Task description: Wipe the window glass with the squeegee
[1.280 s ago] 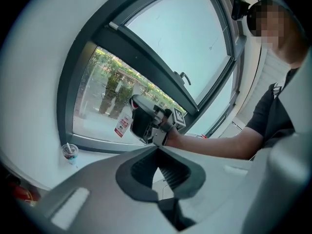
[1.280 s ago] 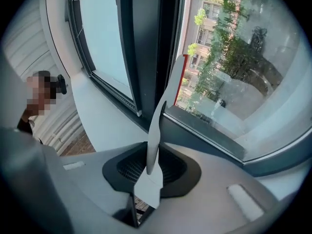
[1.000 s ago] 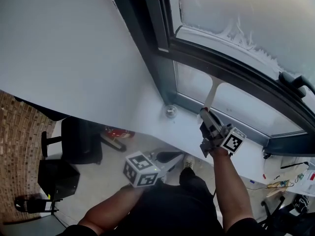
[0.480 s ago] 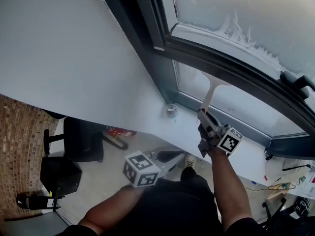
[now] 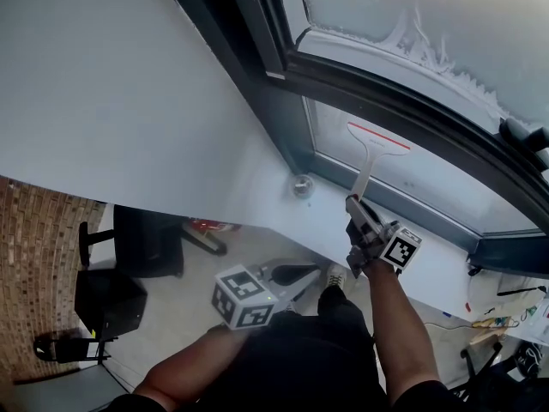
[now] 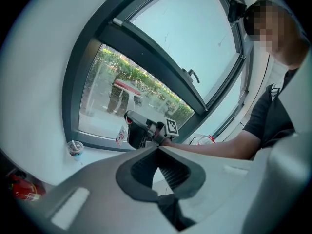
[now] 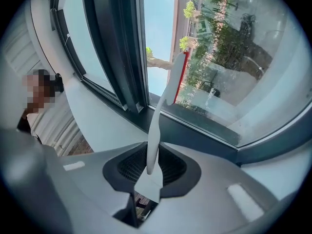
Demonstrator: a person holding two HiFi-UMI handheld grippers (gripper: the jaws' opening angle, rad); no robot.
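The squeegee (image 5: 376, 148) has a white handle and a red-edged blade. Its blade lies against the lower window pane (image 5: 437, 191), just under the dark crossbar. My right gripper (image 5: 354, 206) is shut on the handle's lower end, above the white sill. In the right gripper view the handle (image 7: 154, 140) rises from between the jaws to the blade (image 7: 178, 77) on the glass. My left gripper (image 5: 296, 274) hangs low beside my body, away from the window, shut with nothing in it. From the left gripper view I see the squeegee (image 6: 126, 86) and the right gripper (image 6: 142, 131) ahead.
A drink cup (image 5: 301, 185) with a lid stands on the white sill (image 5: 283, 204) at the pane's left corner. The upper pane (image 5: 446, 15) is frosted. A window handle (image 5: 523, 133) sits on the frame at right. Chairs (image 5: 141, 243) stand on the floor below.
The right gripper has drawn the squeegee down the lower pane. Its blade, hidden behind the crossbar a second ago, now shows fully below it. The left gripper has stayed put.
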